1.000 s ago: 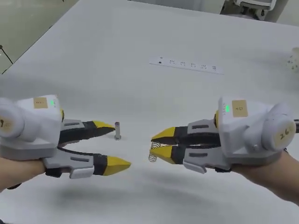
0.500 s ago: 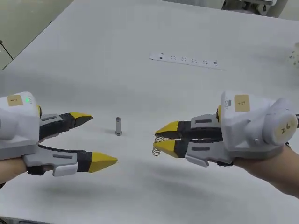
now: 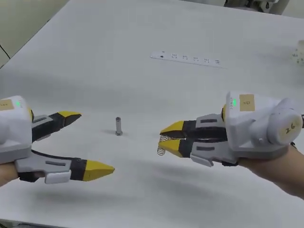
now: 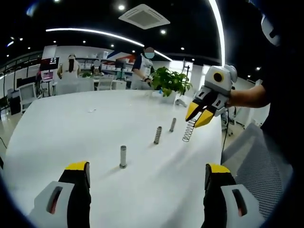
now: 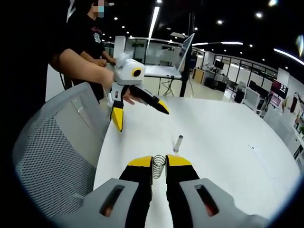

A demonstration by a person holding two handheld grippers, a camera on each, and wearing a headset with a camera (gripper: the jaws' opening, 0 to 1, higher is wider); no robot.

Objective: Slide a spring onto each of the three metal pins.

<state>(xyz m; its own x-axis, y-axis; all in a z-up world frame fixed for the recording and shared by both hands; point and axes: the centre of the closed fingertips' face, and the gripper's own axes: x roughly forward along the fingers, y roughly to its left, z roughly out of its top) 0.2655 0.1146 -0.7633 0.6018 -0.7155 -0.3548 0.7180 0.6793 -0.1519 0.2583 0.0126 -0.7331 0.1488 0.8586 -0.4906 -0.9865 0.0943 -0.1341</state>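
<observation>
My left gripper has drawn back from the bare metal pin, which now stands well ahead of its released, wide-spread jaws and clear of both tips. My right gripper is clenched on a spring, the coil pinched between the yellow tips and hanging out past them on the side toward that pin, apart from it. Looking along my left jaws, a second pin and a third pin stand beyond the bare one, nearer the right gripper; the second pin looks wrapped in a coil.
</observation>
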